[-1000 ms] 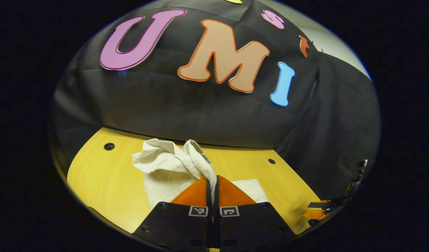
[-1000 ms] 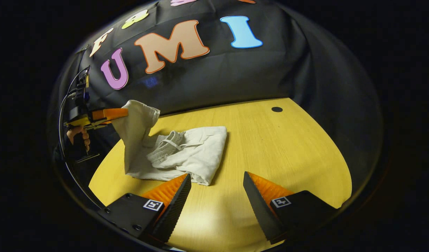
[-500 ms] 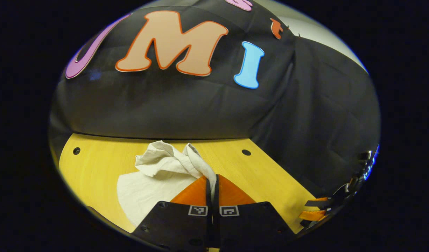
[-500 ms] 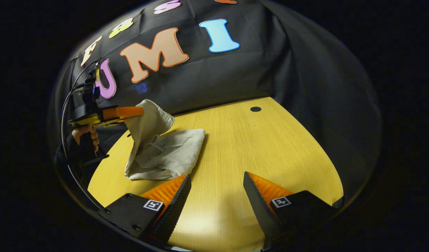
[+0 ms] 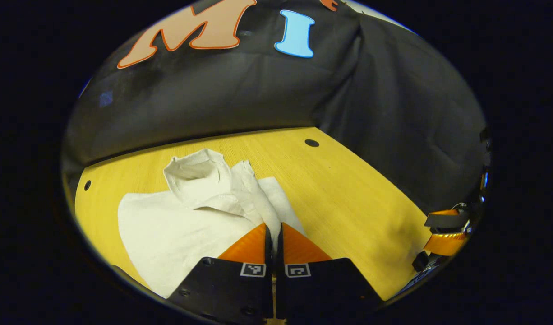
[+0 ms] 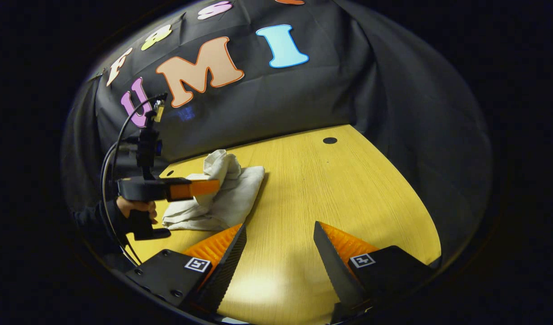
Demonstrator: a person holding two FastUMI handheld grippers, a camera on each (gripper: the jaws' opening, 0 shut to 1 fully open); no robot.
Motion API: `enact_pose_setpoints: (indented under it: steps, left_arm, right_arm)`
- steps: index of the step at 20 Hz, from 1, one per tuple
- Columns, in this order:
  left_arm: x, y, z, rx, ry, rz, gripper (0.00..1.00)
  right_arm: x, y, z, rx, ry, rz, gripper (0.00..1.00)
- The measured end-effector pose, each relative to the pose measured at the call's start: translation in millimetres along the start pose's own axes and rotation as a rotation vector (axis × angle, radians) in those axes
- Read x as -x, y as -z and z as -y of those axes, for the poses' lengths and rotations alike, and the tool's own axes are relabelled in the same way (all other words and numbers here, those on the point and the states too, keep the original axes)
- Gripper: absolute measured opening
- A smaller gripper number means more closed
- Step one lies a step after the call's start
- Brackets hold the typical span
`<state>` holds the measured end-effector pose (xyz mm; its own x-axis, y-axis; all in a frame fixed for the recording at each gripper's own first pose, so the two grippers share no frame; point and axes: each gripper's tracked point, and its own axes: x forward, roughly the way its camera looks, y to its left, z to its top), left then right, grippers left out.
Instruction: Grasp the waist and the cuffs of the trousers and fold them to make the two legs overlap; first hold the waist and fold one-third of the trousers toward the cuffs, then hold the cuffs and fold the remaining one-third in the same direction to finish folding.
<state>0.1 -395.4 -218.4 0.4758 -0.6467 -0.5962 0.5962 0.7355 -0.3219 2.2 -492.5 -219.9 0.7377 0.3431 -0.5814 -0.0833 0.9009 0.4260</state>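
Final fold in hand, judging by the compact stack. Left gripper (image 5: 273, 234) fingers clenched on a bunched end of the trousers (image 5: 177, 225), probably the cuffs; fabric pinched right at the tips, lower centre of the left gripper view. The rest of the trousers lies folded on the yellow surface (image 5: 348, 189), lower left of that frame.

In the right gripper view the trousers (image 6: 231, 198) sit left of centre, with the left gripper (image 6: 204, 187) low over them. Right gripper (image 6: 278, 243) fingers released, spread wide, holding nothing, over bare surface (image 6: 348, 180) just beside the stack.

Next: lay the held end flat on the stack with edges aligned, then release. The bunched end may need smoothing.
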Motion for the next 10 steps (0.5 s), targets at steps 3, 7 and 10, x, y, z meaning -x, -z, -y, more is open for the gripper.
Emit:
enact_pose_setpoints:
  steps: [3,7,10]
  left_arm:
    - [12,6,18,0.028,0.037,0.039,0.33]
    - [58,-8,-8,0.026,-0.074,0.140,0.97]
    - [115,-30,-35,-0.006,-0.204,0.285,0.96]
  right_arm:
    - [-1,-14,-14,0.047,-0.018,0.023,0.96]
    - [11,-52,-49,0.119,-0.047,0.130,0.96]
    - [25,-84,-80,0.137,-0.047,0.243,0.96]
